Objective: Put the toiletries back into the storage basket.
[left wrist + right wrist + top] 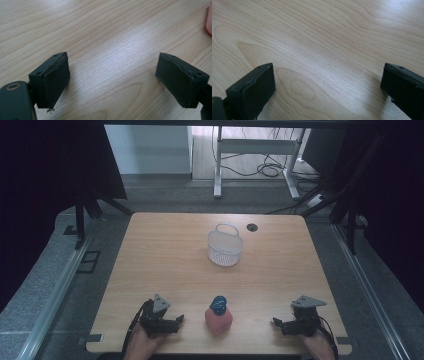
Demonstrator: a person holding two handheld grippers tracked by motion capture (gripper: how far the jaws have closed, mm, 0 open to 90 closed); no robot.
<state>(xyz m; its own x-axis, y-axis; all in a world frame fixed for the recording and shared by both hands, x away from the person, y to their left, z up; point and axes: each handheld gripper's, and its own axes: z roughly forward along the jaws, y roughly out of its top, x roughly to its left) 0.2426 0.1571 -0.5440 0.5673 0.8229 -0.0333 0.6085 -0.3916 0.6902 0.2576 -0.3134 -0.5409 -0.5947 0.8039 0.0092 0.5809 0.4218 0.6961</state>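
Table (165, 260) holds a white basket (225, 248) far back, empty, and a pink bottle (218, 318) near the front, untouched. Left gripper (172, 322) and right gripper (281, 324) flank it, jaws spread; seemingly nothing is begun.

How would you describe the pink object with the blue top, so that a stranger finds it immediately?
Start at the wooden table and go to its near edge, where the person's hands are. Between the left claw and the right claw stands a small pink bottle. Its blue cap sets it apart from the white basket farther back.
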